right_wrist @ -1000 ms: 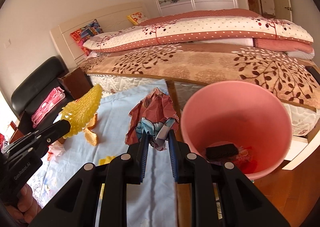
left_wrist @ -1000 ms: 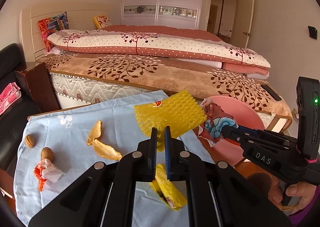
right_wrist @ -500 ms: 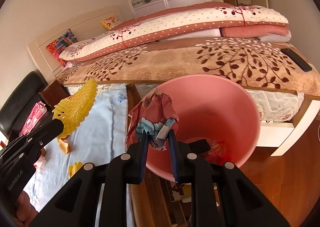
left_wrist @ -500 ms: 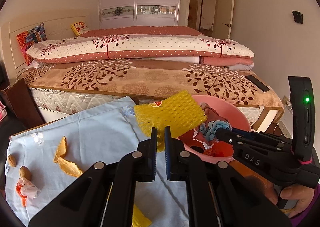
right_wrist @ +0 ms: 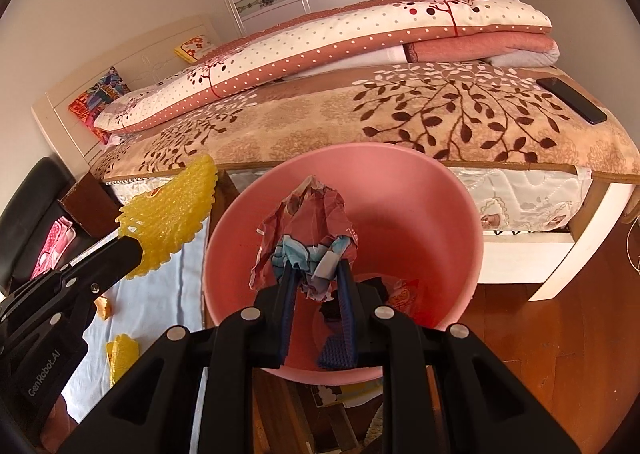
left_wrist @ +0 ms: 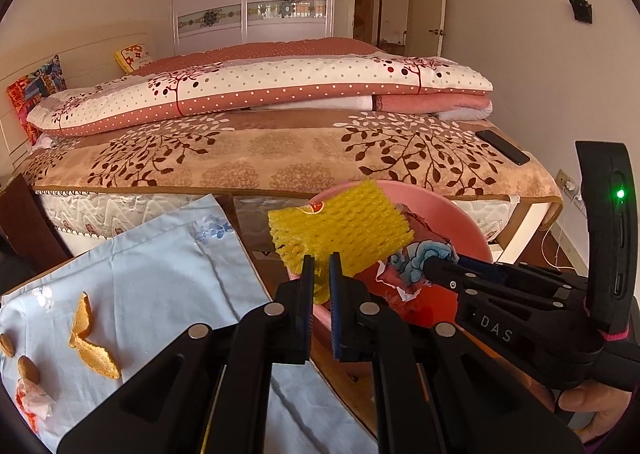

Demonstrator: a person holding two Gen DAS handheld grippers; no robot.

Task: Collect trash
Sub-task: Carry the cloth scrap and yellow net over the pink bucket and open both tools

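We start with the bed (left_wrist: 280,158), which fills the upper half of both views, and below it the pink bin (right_wrist: 400,182), the thing the coming move turns on. In the right wrist view the bin opens toward us across the centre of the frame, its mouth directly ahead of and under the right gripper (right_wrist: 316,278). In the left wrist view only part of the bin (left_wrist: 460,214) shows, right of centre, behind what both grippers carry.

The tabletop with its pale blue cloth (left_wrist: 160,274) lies in the lower left of the left wrist view, and trash waits on it: orange peel (left_wrist: 90,338), nuts (left_wrist: 28,368) and a crumpled red and white wrapper (left_wrist: 32,398) at the far lower left.

The right gripper is clamped on a crumpled red and blue wrapper (right_wrist: 308,222), which sits in front of the bin's inner wall, so we judge that it is already over the opening. The left gripper (left_wrist: 320,274) has its jaws pressed together on the lower edge of a yellow foam net (left_wrist: 340,230), which stands up from the jaws with its long side running left to right. In the right wrist view that net (right_wrist: 172,214) hangs left of the bin's rim, over the edge of the cloth.

So we judge the right hand nearer to a drop, while the left must carry its net rightward in the frame.
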